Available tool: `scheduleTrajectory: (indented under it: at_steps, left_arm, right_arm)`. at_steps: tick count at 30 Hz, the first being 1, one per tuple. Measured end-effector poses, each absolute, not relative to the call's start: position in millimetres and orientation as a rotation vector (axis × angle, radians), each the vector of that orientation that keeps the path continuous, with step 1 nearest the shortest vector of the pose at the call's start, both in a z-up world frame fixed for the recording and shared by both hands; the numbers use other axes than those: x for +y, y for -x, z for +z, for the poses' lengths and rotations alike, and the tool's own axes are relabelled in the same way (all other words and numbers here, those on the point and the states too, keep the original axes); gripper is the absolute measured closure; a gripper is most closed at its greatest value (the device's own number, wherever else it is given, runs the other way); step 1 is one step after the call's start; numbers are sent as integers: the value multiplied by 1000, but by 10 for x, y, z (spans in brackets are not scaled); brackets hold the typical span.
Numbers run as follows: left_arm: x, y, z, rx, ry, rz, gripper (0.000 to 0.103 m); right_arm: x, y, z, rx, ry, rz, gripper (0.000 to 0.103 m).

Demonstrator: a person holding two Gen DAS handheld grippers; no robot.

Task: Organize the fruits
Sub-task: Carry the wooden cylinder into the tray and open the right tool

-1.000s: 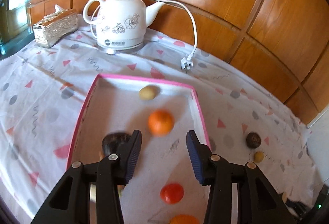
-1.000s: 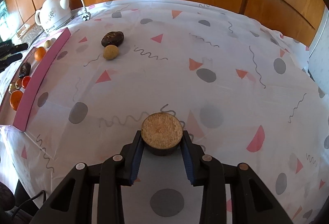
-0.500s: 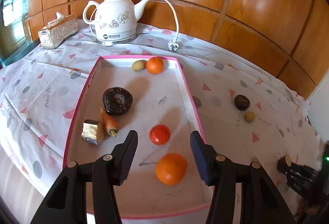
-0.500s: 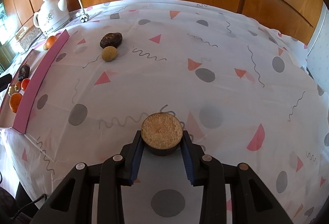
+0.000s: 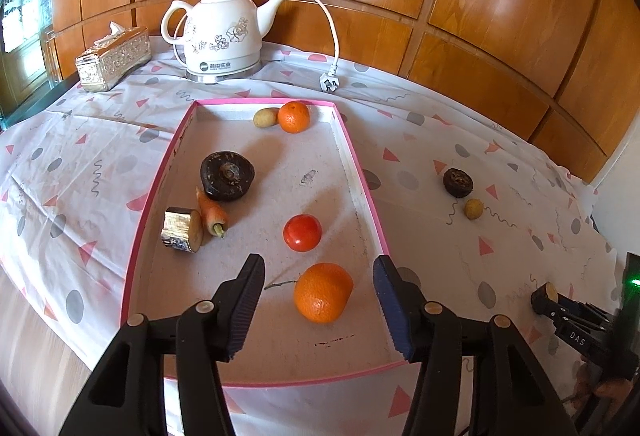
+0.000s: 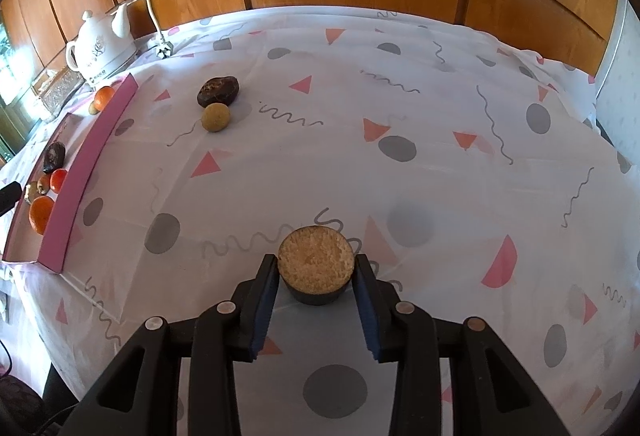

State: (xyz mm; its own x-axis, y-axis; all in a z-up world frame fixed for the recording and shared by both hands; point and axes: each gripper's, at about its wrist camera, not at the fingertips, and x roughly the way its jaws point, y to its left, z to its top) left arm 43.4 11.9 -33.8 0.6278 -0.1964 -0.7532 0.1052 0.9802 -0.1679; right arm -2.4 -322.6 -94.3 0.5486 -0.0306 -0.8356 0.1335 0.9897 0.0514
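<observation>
My left gripper (image 5: 318, 264) hangs open over the near end of the pink-rimmed tray (image 5: 360, 172), its jaws still opening. An orange (image 5: 322, 292) lies on the tray floor beneath and between them, untouched. The tray also holds a tomato (image 5: 302, 232), a carrot piece (image 5: 212, 214), a dark round fruit (image 5: 227, 175) and a second orange (image 5: 294, 116). My right gripper (image 6: 316, 260) is opening around a dark-skinned half fruit (image 6: 316, 262) that sits cut face up on the cloth. Only a sliver of gap shows at each pad.
A dark fruit (image 6: 218, 91) and a small tan ball (image 6: 216, 117) lie on the cloth right of the tray. A white kettle (image 5: 224, 32), its plug (image 5: 330, 83) and a tissue box (image 5: 114, 58) stand by the wooden wall. The table's front edge is near.
My left gripper drew back from the tray's far end to its near end and its jaws widened. The right gripper stayed put and its pads eased off the half fruit.
</observation>
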Motion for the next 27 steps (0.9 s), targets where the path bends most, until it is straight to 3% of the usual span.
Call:
scheduleTrajectory:
  at_steps: [10, 12, 13, 27]
  left_arm:
    - [179, -419, -376, 893, 119, -153, 44]
    - [200, -414, -376, 895, 114, -146, 44]
    - [219, -398, -366, 893, 112, -141, 44]
    - [426, -213, -264, 852, 108, -82, 44]
  right_arm:
    - [-3239, 13, -935, 975, -124, -100, 59]
    - [-3232, 3, -913, 962, -116, -102, 61]
    - [-3220, -6, -917, 960, -98, -110, 67]
    - [-3176, -43, -919, 961, -77, -98, 67]
